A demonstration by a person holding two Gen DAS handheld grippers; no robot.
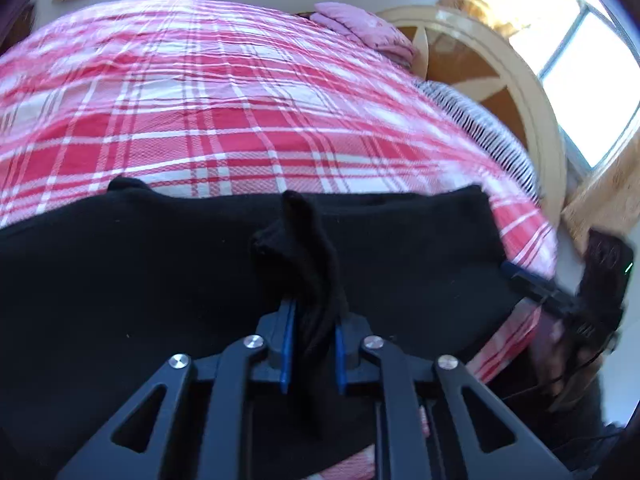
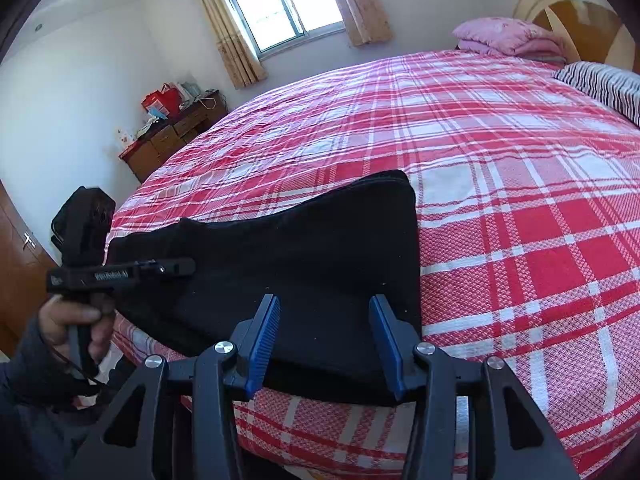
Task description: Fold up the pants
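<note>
While your left gripper (image 1: 312,332) pinches a bunched ridge of the black pants (image 1: 140,272), its blue pads (image 1: 289,344) stand only narrowly apart with the cloth rising between them and pressed at both sides. From the right wrist view, that same tool reaches in from the left over the garment's left end, your hand (image 2: 74,326) wrapped round its handle. The pants (image 2: 304,252) lie spread flat across the near edge of the red-and-white plaid bedspread (image 2: 500,168), one folded edge running straight toward the far side. Your right gripper (image 2: 325,340) hangs over the near right part of the pants with its jaws standing well apart, the blue pads (image 2: 262,344) clasping nothing; whether their tips touch the cloth beneath cannot be told.
</note>
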